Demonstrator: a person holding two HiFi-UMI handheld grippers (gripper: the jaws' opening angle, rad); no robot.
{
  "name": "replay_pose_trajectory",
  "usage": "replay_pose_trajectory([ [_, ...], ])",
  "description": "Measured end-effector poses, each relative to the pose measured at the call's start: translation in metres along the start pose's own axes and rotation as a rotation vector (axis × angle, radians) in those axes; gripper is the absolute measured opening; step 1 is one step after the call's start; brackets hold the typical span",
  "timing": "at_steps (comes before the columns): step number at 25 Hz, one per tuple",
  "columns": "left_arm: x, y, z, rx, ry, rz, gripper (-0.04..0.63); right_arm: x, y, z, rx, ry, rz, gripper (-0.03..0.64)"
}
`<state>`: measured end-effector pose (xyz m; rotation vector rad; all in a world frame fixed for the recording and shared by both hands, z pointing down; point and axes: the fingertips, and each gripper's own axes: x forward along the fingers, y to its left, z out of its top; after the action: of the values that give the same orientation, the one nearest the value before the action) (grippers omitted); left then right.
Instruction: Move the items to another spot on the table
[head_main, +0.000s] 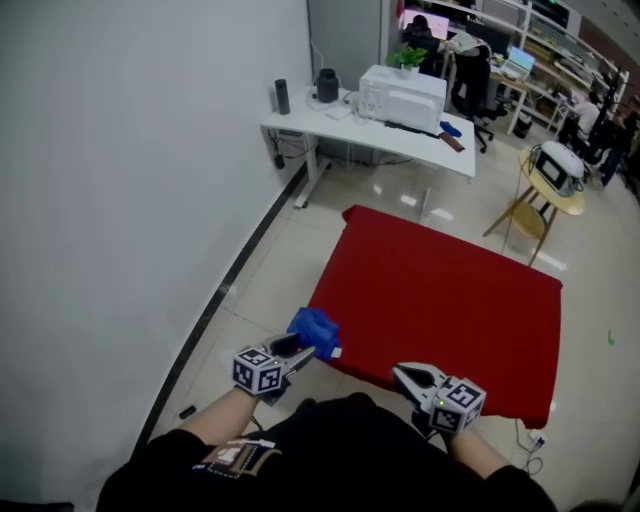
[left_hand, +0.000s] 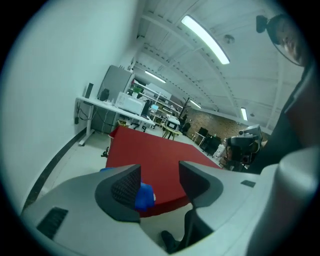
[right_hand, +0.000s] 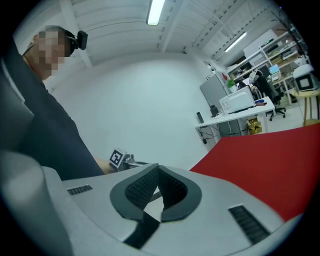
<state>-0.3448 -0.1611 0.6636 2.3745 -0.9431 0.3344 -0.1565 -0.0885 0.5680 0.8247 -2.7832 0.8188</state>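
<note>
The person stands at the near edge of the red surface with a gripper in each hand. The left gripper is released: its jaws stand apart with nothing pressed between the pads. The one task thing I can see, a crumpled blue item, lies just ahead of that gripper's tips and a little to its left, on the surface's near corner. It is close to the left jaw but not inside the gap. The right gripper is clenched and empty, its pads meeting at the tips. It hangs low at the surface's near edge, well to the right of the blue item. I judge the step in hand to be the grasp of the blue item by the left gripper. The next move calls for nudging that gripper left and forward until the item sits between the pads. Then it must close firmly, since soft stuff at a corner could slip off the edge.
</note>
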Motion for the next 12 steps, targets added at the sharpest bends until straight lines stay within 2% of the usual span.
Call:
replay_pose_trajectory([
  [5, 0.022, 0.046, -0.017, 0.045, 0.160, -0.024, 0.330, 0.055, 0.009, 0.009, 0.067, -0.025, -0.034, -0.014],
  [8, 0.050, 0.056, -0.026, 0.020, 0.206, -0.022, 0.375, 0.064, 0.015, 0.018, 0.075, -0.027, -0.028, -0.014],
  [10, 0.074, 0.065, -0.032, 0.004, 0.233, -0.001, 0.396, 0.060, 0.012, 0.018, 0.073, -0.007, -0.033, -0.014],
  [12, 0.094, 0.083, -0.047, 0.000, 0.285, 0.060, 0.410, 0.051, 0.006, 0.014, 0.090, 0.011, -0.053, -0.014],
])
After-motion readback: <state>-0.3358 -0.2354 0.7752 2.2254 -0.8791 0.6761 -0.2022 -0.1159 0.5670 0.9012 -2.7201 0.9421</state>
